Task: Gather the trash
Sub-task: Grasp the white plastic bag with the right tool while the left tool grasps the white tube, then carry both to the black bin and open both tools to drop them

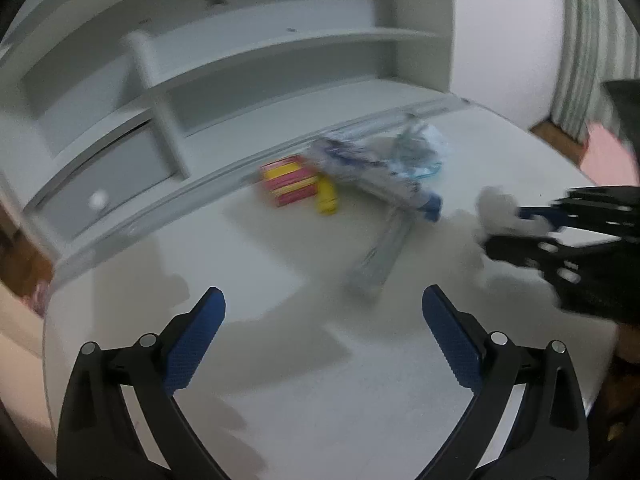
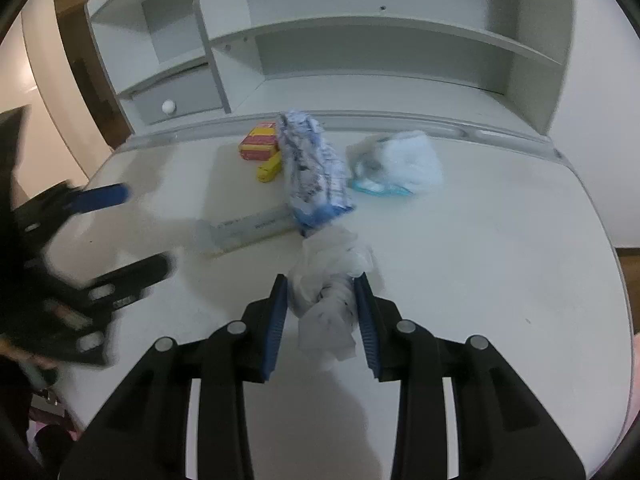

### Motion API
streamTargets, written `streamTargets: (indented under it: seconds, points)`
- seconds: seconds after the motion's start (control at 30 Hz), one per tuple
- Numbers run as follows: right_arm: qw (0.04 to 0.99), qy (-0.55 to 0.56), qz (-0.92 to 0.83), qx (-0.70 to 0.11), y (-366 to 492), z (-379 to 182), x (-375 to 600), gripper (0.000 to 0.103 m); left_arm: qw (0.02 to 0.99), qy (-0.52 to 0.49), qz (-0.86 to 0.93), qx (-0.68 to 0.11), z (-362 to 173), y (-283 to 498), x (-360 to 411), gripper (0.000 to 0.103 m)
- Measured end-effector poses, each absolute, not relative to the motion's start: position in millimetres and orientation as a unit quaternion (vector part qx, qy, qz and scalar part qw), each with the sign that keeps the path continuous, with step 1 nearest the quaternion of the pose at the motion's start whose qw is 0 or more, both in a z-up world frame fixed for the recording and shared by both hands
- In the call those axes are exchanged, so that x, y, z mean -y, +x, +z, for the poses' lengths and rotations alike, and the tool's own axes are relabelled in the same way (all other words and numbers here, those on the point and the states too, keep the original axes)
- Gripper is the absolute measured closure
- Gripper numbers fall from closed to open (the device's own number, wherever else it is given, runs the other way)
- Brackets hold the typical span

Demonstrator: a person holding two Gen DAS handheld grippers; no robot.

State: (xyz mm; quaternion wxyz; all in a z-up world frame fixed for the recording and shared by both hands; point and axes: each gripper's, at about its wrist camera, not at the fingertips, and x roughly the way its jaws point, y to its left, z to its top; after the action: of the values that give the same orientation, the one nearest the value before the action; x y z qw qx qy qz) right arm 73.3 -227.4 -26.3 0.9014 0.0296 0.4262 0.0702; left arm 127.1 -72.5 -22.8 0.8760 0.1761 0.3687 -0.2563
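Right gripper closed on crumpled tissue, mid-desk, toward front edge. Left gripper spread wide, empty. Risk: thin wad tearing or slipping free; remaining wrappers near back edge forgotten.

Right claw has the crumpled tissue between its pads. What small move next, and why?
Probably lift the right claw slightly, straight up. Its pads already pinch the crumpled white tissue, whose far end lies beside the blue-and-white wrapper on the desk. A short lift should show whether the grip holds without dragging the wrapper. The left claw is open and holds nothing.
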Motion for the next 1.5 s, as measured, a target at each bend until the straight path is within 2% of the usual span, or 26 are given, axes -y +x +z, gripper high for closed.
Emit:
streamTargets:
  seconds: [0.13,0.23,0.33,0.4,0.47,0.7,0.97,1.13,1.3,1.5]
  points:
    - [0.905,0.039,0.055,-0.42,48.2,-17.7,250.4,0.069,0.864,0.199,-0.275,-0.371,-35.0,142.0,106.8,0.008]
    - [0.906,0.048,0.044,-0.417,33.7,-14.6,264.9,0.069,0.86,0.203,-0.273,-0.381,-41.2,152.7,117.6,0.022]
    - [0.907,0.059,0.033,-0.415,16.8,-12.4,281.6,0.069,0.853,0.186,-0.28,-0.399,-44.2,160.0,122.9,0.043]
    - [0.908,0.064,0.027,-0.414,7.1,-12.5,290.8,0.069,0.848,0.175,-0.285,-0.41,-42.9,157.5,124.1,0.08]
    - [0.907,0.076,0.024,-0.413,-5.1,-13.5,303.3,0.069,0.842,0.162,-0.284,-0.43,-39.9,145.3,124.5,0.088]
    - [0.907,0.121,-0.016,-0.403,-50.6,-19.2,353.8,0.069,0.824,0.174,-0.349,-0.411,-17.3,63.1,162.0,0.09]
    - [0.901,0.172,-0.136,-0.373,-143.7,-29.1,447.1,0.069,0.774,0.204,-0.484,-0.353,1.5,-38.3,291.7,0.09]
    - [0.868,0.228,-0.26,-0.357,-227.4,-61.7,531.6,0.069,0.721,0.216,-0.57,-0.33,-5.7,-106.9,381.2,0.09]
    - [0.815,0.302,-0.354,-0.346,-309.7,-114.2,601.9,0.069,0.661,0.23,-0.635,-0.326,-48.4,-168.8,465.2,0.09]
    - [0.723,0.416,-0.424,-0.353,-400.2,-220.0,658.4,0.069,0.606,0.276,-0.659,-0.348,-147.8,-202.5,551.2,0.09]
